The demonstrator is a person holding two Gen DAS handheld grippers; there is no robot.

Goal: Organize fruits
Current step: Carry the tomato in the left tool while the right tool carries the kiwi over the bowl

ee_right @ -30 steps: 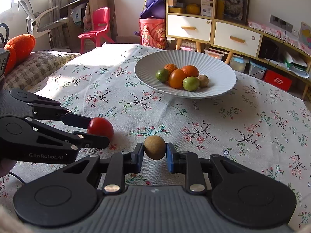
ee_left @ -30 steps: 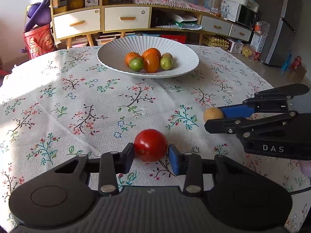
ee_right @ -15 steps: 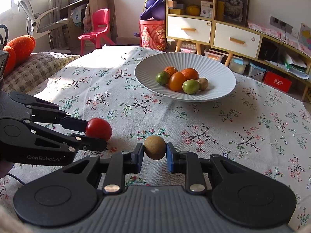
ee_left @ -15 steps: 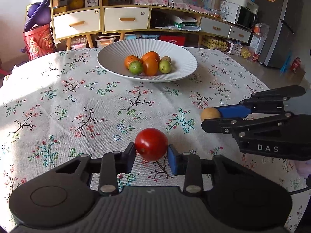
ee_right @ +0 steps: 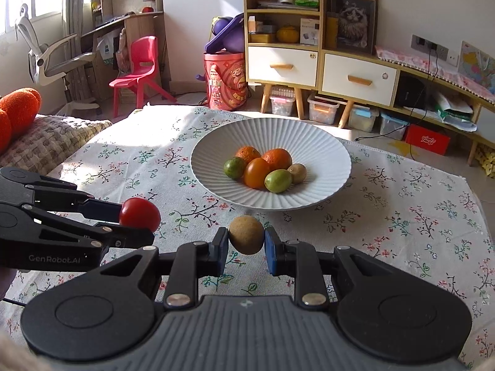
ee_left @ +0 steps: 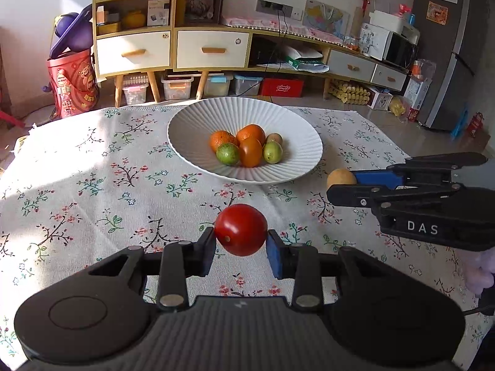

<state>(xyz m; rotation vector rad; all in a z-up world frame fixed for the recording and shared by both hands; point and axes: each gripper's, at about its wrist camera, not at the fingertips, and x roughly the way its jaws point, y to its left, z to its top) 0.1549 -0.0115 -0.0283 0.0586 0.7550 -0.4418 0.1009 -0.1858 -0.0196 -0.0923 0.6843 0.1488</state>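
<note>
Left claw (ee_left: 240, 244) clamps a red tomato (ee_left: 240, 229) — right claw (ee_right: 246, 247) pinches a brown fruit (ee_right: 246, 235).

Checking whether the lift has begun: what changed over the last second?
Both grippers rose and moved toward the white bowl: the left gripper carries the red tomato, the right gripper the brown fruit, both off the cloth now. The grips did not change, and the five fruits in the bowl stayed put.
</note>
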